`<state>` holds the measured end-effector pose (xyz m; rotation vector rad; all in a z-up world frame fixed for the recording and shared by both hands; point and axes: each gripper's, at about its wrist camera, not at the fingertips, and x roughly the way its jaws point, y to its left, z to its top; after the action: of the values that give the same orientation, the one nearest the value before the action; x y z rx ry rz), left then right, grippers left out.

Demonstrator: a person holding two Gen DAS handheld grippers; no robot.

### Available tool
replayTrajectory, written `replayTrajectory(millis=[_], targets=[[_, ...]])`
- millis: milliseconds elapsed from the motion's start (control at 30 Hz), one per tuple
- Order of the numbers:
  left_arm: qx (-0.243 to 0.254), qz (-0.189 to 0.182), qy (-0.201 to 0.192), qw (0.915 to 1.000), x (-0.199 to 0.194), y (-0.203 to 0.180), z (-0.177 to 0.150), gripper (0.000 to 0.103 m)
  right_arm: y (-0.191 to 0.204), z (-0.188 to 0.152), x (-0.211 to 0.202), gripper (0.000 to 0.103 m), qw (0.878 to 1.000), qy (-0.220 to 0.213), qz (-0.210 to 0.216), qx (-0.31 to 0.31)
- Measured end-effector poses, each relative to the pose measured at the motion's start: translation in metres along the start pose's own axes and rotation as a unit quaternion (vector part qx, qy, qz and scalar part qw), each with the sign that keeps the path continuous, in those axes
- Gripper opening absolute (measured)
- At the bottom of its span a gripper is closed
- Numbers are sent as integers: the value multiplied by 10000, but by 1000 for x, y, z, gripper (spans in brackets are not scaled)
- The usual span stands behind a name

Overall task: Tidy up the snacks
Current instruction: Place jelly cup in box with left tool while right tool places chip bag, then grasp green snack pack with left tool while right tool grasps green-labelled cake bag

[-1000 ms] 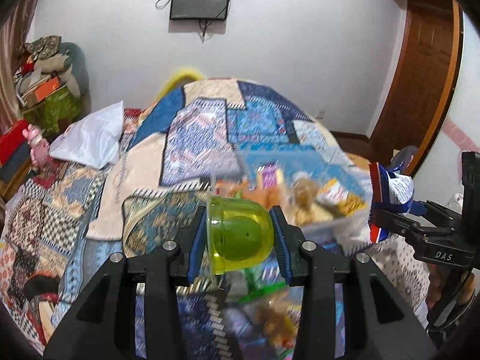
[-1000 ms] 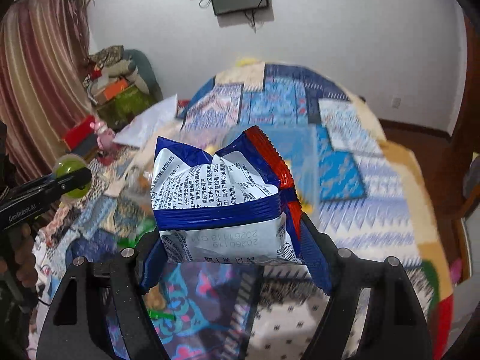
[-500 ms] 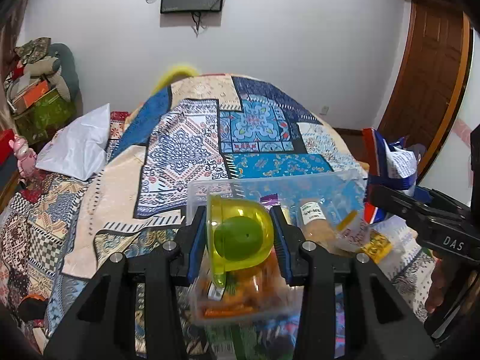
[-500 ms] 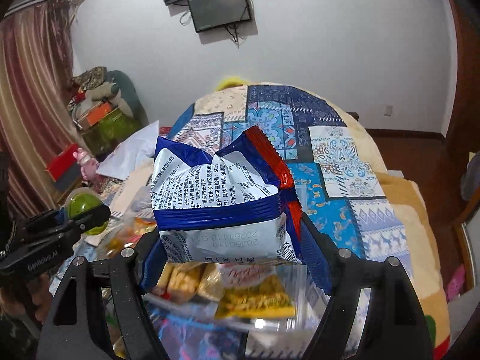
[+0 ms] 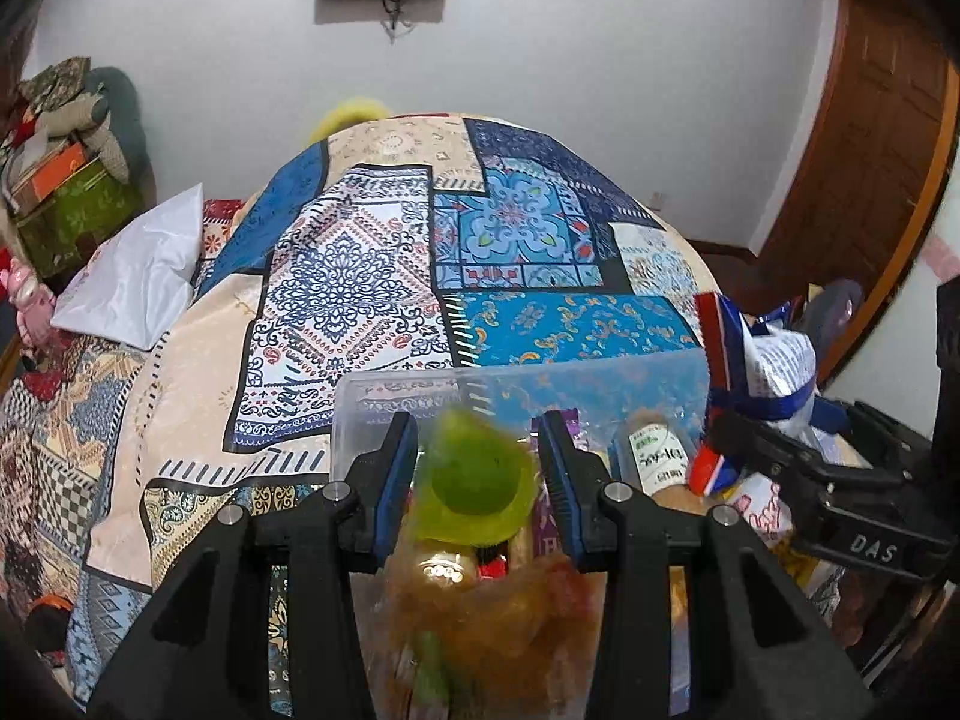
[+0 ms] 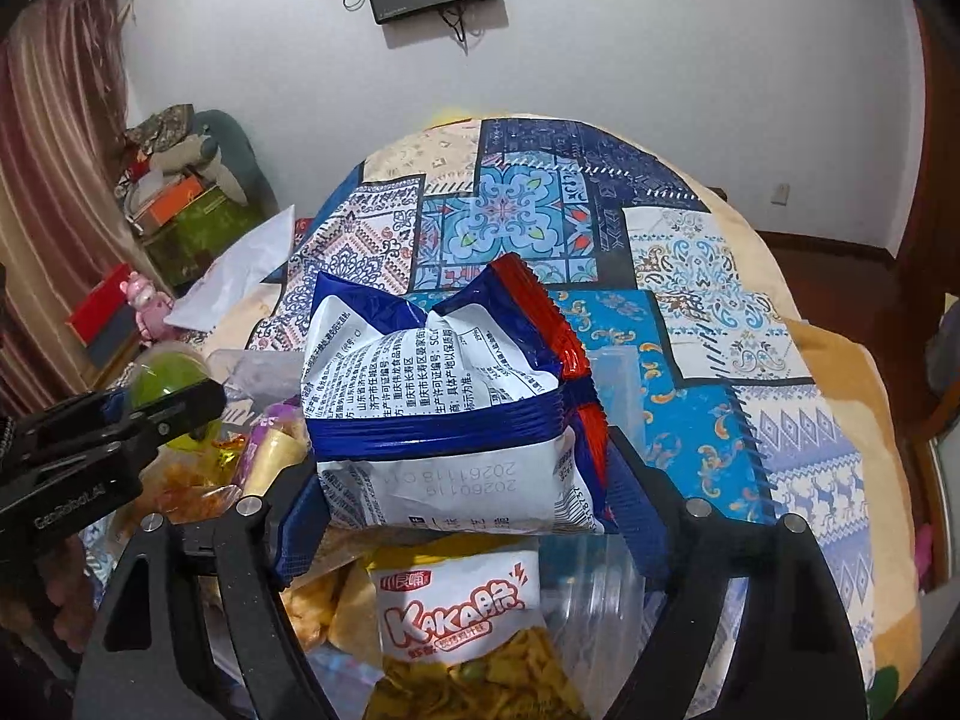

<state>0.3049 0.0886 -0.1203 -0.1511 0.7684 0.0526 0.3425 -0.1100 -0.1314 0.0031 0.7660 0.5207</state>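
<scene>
Crinkly foil packet (image 6: 444, 414), blurred green jelly cup (image 5: 477, 483)

Glossy foil snack pkt (image 6: 444, 414), clear plastic bin (image 5: 420, 402), matt cloth quilt (image 5: 510, 228).

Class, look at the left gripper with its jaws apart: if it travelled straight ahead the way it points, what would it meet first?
Most likely the green jelly cup, blurred between the left gripper jaws, apparently dropping. Beyond it comes the clear bin's far wall, then the patterned bedspread; depth is uncertain.
</scene>
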Motion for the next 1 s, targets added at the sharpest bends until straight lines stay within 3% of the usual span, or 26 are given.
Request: replayTrajectory(millis=[267, 567, 800, 1000], targets=[[-62, -54, -18, 10000, -17, -1, -2, 54, -4, 2, -8, 86, 9997, 155, 113, 150], [78, -82, -221, 9997, -71, -2, -14, 63, 1, -4, -43, 91, 9999, 40, 121, 100], [168, -100, -204, 9996, -111, 2, -43, 69, 26, -23, -81, 92, 9994, -93, 234, -235], [137, -82, -40, 9999, -135, 15, -80, 71, 63, -58, -93, 94, 9972, 48, 420, -617]])
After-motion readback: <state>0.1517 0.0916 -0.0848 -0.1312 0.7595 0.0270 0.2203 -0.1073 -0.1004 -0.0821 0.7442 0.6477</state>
